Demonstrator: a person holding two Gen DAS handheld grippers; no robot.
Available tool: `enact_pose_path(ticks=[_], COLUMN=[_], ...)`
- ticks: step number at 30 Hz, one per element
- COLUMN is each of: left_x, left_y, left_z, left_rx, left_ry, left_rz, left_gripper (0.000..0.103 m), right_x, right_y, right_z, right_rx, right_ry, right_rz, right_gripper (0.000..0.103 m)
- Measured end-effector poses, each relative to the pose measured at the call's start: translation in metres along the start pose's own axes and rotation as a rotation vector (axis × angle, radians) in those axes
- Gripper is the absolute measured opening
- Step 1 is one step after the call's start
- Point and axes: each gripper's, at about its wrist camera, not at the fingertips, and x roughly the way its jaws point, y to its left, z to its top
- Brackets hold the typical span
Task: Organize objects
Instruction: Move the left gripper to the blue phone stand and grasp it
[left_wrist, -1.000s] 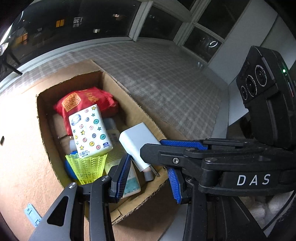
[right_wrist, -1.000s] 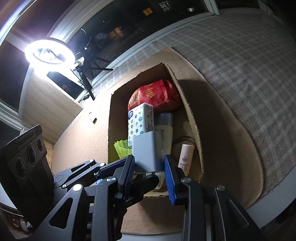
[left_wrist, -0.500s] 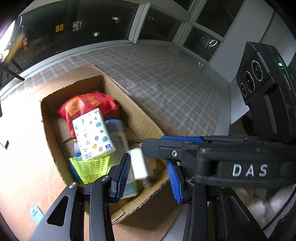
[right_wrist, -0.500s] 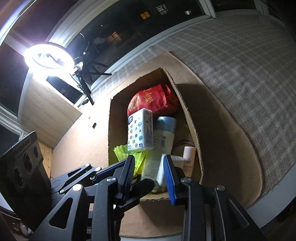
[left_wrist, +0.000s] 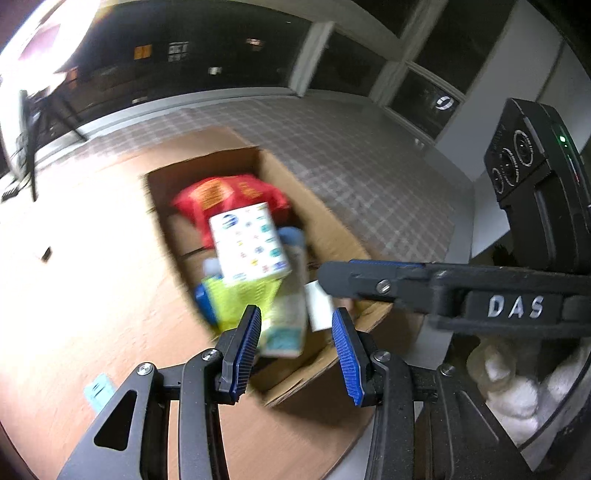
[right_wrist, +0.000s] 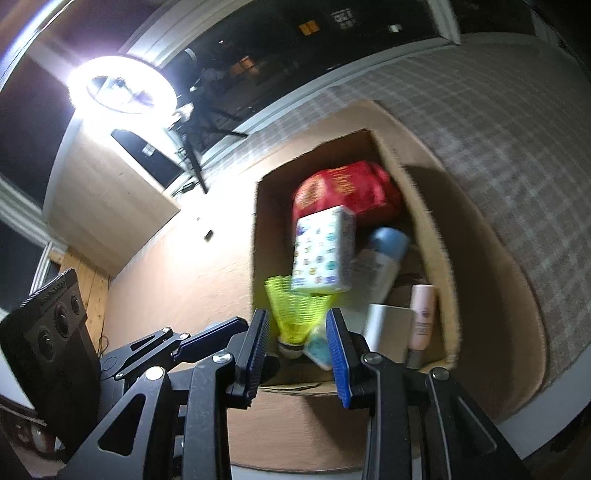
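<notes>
Both claws, left (left_wrist: 295, 345) and right (right_wrist: 297, 352), hang open and empty above the box (right_wrist: 441, 280). The white block (right_wrist: 386, 326) lies inside by the pink tube (right_wrist: 423, 317). The tissue pack (right_wrist: 323, 251), perched on the yellow shuttlecock (right_wrist: 295, 312), could topple if nudged.

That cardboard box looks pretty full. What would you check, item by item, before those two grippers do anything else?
1. Left gripper empty: ok, nothing between its blue pads.
2. Right gripper empty: ok, jaws apart, nothing clamped.
3. White rectangular charger block inside the brown cardboard box: ok, it lies at the near end beside the pale pink tube.
4. Patterned white tissue pack stable: cannot tell, it leans on the yellow mesh shuttlecock and the picture is blurred.
5. Red snack bag inside the box: ok, at the far end.
6. Small pale blue card on the table outside the box: not ok, not yet put away.
</notes>
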Motion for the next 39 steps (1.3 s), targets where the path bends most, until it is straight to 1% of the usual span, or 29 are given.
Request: enact_pose_path(ticks=[4,8,11,14,20,22,24,27,31,35,39], left_x=[-0.022,-0.043,-0.052,-0.059,-0.055,-0.05,-0.044,-0.038,-0.032,-0.024,-0.016], left_y=[0.036,0.079,0.108,0.126,0.141,0.146,0.149,0.152,0.154,0.157,0.157], left_z=[-0.023,-0.054,-0.073,-0.09,-0.107,-0.109,-0.11,-0.111,-0.111,-0.11,-0.112], left_rx=[-0.071,-0.156,-0.225,-0.273,-0.331,-0.349,-0.371,-0.385,-0.398,-0.405,-0.401], left_ry=[-0.004,0.014,0.028,0.033,0.041,0.052,0.056,0.059,0.068,0.083,0.103], left_rz=[0.049,0.109,0.13,0.139,0.116,0.117,0.102,0.094,0.083,0.078,0.073], left_gripper=[0.043,0.043,0.043,0.043,0.043,0.043,0.043,0.044,0.043,0.043,0.043], right_x=[0.01,0.028,0.044,0.065,0.11,0.129,0.147,0.166,0.18,0.186,0.188], right_y=[0.023,0.049,0.066,0.084,0.118,0.124,0.127,0.122,0.113,0.111,0.114], right_z=[-0.004,-0.012,-0.017,-0.022,-0.024,-0.025,-0.027,-0.029,-0.031,-0.032,-0.033], right_rx=[-0.048,-0.106,-0.135,-0.155,-0.19,-0.192,-0.202,-0.189,-0.164,-0.173,-0.189], right_ry=[0.021,0.06,0.094,0.149,0.256,0.304,0.347,0.4,0.428,0.44,0.447], right_rz=[0.035,0.071,0.091,0.118,0.141,0.134,0.094,0.079,0.05,0.028,0.027], right_gripper=[0.029,0.029,0.029,0.03,0.033,0.033,0.033,0.033,0.033,0.033,0.033])
